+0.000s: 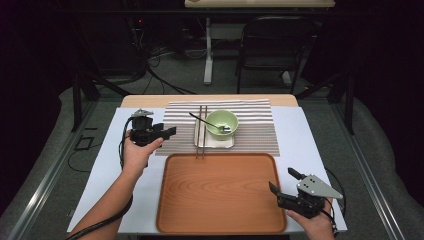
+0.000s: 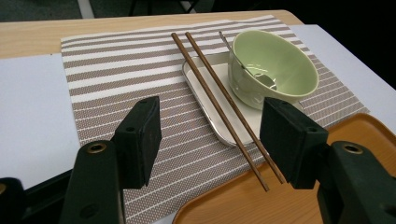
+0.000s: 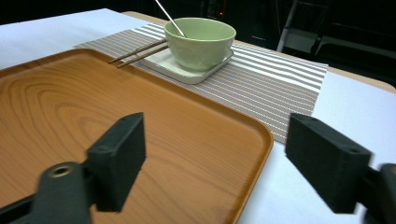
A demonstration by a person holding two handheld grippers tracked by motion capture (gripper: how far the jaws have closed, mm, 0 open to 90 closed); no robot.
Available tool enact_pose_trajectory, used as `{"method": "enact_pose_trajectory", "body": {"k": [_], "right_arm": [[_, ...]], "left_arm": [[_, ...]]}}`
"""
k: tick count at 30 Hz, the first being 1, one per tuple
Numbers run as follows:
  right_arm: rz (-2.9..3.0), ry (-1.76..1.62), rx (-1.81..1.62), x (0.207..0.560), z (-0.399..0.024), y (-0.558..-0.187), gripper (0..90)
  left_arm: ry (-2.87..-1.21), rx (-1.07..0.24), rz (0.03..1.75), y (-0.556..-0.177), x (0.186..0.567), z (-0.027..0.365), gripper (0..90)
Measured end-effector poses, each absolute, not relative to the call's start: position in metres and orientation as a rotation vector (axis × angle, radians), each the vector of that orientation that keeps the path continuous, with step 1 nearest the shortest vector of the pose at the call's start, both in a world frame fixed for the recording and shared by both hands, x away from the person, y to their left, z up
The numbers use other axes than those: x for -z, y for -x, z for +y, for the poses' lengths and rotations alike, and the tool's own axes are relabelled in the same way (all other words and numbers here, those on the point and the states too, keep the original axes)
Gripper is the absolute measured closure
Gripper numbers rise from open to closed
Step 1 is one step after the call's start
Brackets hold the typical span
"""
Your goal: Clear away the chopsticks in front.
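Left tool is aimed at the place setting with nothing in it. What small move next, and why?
Probably ease the left tool forward and down onto the chopsticks. Its jaws stand open and empty, and the pair lies just ahead between them, across the white plate's edge with tips reaching the wooden tray. The green bowl sits close beside, so keep clear.

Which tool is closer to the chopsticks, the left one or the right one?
The left. The left tool is just beside the chopsticks, over the striped mat, jaws open. The right tool is far off at the wooden tray's near right corner, holding nothing.
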State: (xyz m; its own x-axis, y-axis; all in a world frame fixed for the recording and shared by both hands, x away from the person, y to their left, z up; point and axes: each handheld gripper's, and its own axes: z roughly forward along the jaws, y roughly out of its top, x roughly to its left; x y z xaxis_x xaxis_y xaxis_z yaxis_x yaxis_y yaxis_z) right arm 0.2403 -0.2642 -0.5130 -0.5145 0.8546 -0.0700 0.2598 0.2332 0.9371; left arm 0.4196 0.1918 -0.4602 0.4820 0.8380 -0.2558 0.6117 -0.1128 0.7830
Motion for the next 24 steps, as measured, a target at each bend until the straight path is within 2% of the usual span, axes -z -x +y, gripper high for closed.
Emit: {"method": "enact_pose_trajectory", "body": {"k": [8,16,21,24], "right_arm": [[1.927,-1.071,-1.350,0.512,-0.267,-0.243,16.6],[1.985,-1.076,-1.377,0.512,-0.264,-0.246,6.0],[1.983,-1.065,-1.360,0.514,-0.262,-0.245,8.5],[1.992,-1.049,-1.365,0.516,-0.261,-0.244,5.0]], "left_arm": [[-1.816,-0.277,1.241,-0.430,0.464,0.184,39.3],[-1.824,-0.264,1.250,-0.437,0.469,0.176,39.4],[-1.828,-0.256,1.264,-0.442,0.474,0.172,39.7],[-1.831,-0.249,1.267,-0.445,0.477,0.169,40.0]]}}
